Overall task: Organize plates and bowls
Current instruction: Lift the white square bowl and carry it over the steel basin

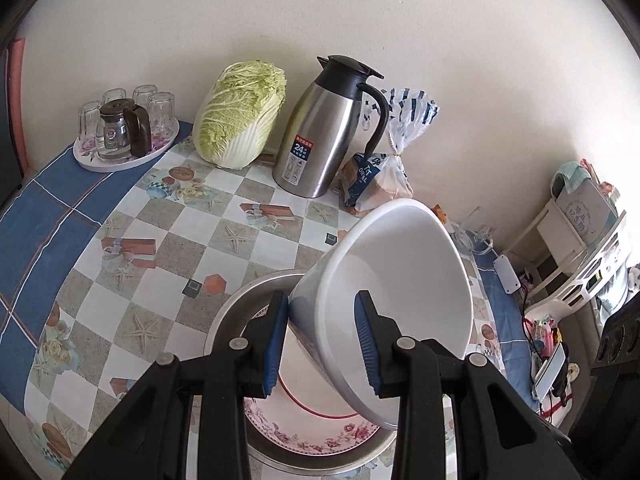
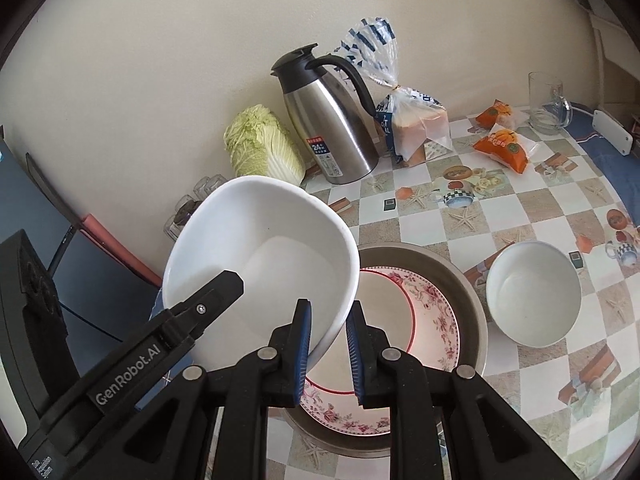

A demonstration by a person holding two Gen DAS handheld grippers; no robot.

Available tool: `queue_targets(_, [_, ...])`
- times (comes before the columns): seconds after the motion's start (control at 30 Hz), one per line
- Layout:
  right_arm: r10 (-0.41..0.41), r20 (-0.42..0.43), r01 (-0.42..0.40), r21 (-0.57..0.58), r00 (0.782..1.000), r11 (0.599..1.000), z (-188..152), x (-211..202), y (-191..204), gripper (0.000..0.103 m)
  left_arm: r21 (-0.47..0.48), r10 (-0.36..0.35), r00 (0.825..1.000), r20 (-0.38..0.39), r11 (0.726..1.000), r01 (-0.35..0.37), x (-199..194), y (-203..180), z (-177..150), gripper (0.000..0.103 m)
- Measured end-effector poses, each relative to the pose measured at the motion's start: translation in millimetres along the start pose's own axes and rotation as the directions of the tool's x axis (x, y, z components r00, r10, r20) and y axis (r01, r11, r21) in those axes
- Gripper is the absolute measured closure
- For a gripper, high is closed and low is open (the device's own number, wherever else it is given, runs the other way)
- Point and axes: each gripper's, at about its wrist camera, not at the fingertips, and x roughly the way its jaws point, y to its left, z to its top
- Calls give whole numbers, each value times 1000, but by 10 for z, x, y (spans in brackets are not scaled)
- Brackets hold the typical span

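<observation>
Done: flowered plate [image 2: 424, 312] in metal basin [image 2: 472, 300]. In hand: white bowl [image 1: 400, 280], both claws — left claw [image 1: 322, 344], right claw [image 2: 328, 348] — clamped on its rim. Left: second bowl [image 2: 534, 294] on counter [image 2: 520, 208].

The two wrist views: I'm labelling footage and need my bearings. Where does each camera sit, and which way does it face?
Left wrist: on the left gripper, looking down along its fingers at the tilted white bowl it clamps by the rim, above the floral plate.
Right wrist: on the right gripper, angled down at the metal basin; the left gripper enters from the left.
Shared: the held bowl, plate, basin, thermos and cabbage.
</observation>
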Motion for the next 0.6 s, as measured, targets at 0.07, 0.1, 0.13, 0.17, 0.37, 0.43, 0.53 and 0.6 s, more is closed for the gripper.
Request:
queue_targets(0.07, [0, 15, 0, 5, 1000, 1000, 4, -25, -47, 83, 22, 10, 1000, -6, 1000, -10, 28, -67, -15, 68])
queue_targets(0.1, [-1, 20, 1, 9, 1000, 1000, 6, -33, -72, 83, 34, 18, 1000, -9, 999, -18, 44, -104, -25, 68])
queue_targets(0.13, [-1, 21, 1, 13, 1000, 1000, 8, -36, -100, 83, 45, 27, 1000, -12, 999, -26, 61, -141, -34, 68])
queue_targets(0.17, [0, 21, 0, 19, 1000, 1000, 9, -37, -133, 83, 54, 33, 999, -16, 998, -32, 80, -173, -44, 68])
queue_targets(0.37, [5, 13, -6, 60, 1000, 998, 7, -65, -322, 83, 87, 47, 998, -33, 995, -44, 147, -334, -103, 68])
queue_targets(0.43, [9, 11, -10, 72, 1000, 997, 16, -87, -380, 83, 103, 53, 998, -35, 993, -50, 159, -400, -121, 68])
queue_targets(0.53, [13, 11, -13, 90, 1000, 996, 29, -127, -459, 83, 121, 63, 997, -42, 991, -58, 185, -476, -147, 68])
queue_targets(0.6, [13, 12, -14, 99, 1000, 995, 35, -147, -501, 83, 128, 65, 997, -49, 990, -58, 201, -515, -162, 68])
